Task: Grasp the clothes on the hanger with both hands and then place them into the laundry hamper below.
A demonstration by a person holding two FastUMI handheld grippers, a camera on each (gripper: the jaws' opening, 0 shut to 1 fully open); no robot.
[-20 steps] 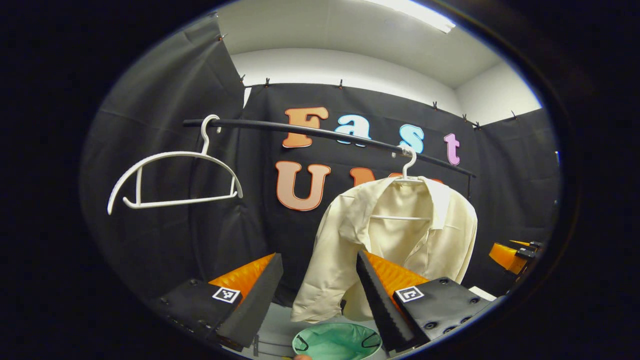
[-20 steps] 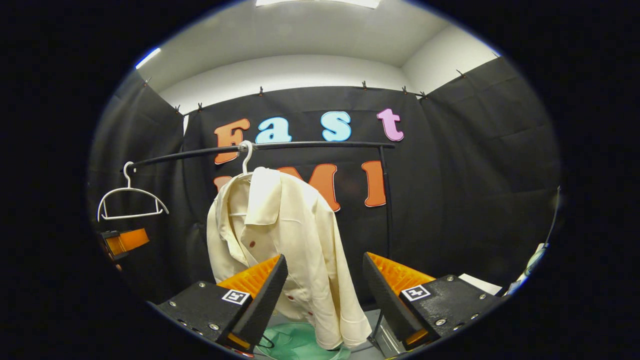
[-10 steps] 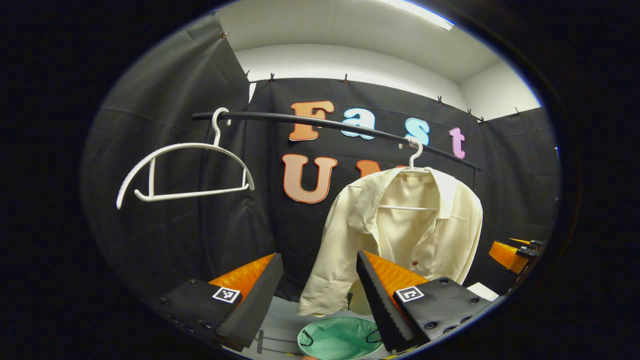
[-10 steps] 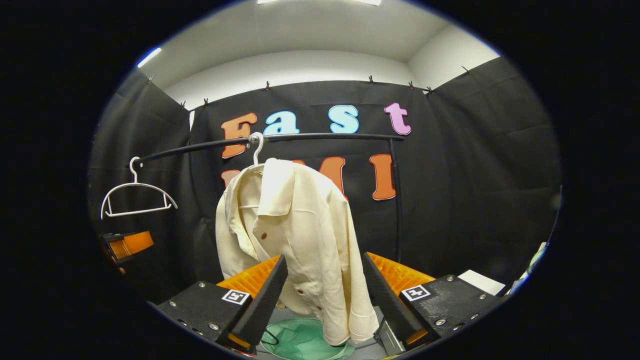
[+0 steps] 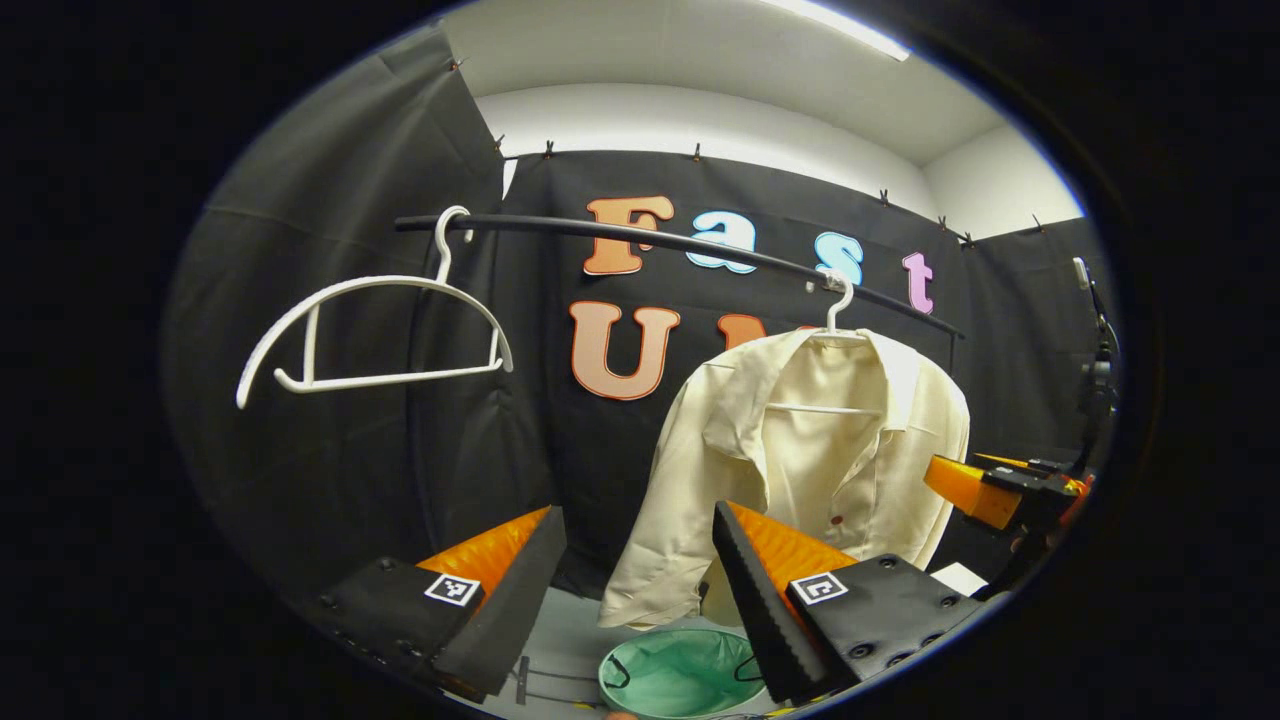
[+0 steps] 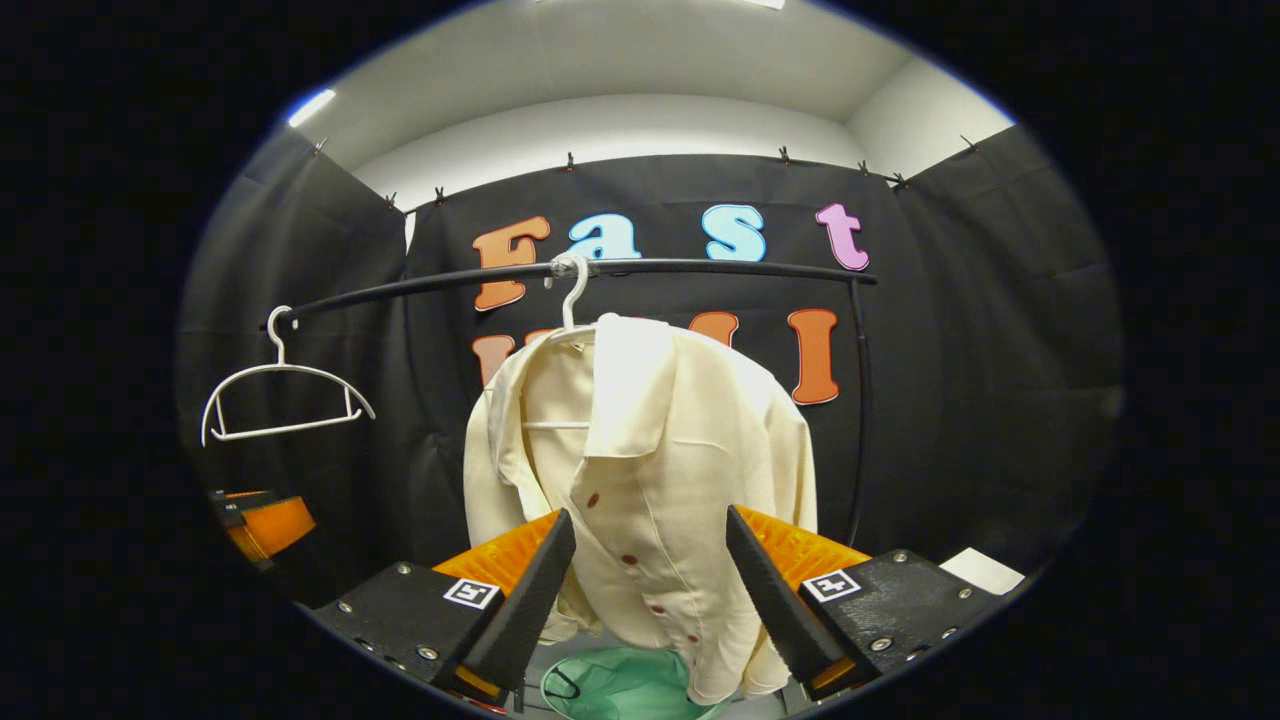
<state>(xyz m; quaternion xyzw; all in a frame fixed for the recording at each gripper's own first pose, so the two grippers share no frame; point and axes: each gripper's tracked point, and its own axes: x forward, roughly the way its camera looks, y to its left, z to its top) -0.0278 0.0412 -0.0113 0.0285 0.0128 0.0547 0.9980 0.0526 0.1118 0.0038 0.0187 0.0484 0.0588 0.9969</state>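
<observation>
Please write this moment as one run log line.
shirt: on hanger | hamper: below shirt | left claw: open | right claw: open

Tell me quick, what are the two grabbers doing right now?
Left gripper: open, holding nothing, short of the shirt.
Right gripper: open, holding nothing, lined up with the shirt.

Cream shirt [image 6: 640,470] with dark red buttons on a white hanger [image 6: 570,310], black rail [image 5: 640,238], mint-green hamper [image 5: 680,675] below, white spare hanger [image 5: 370,330].
</observation>
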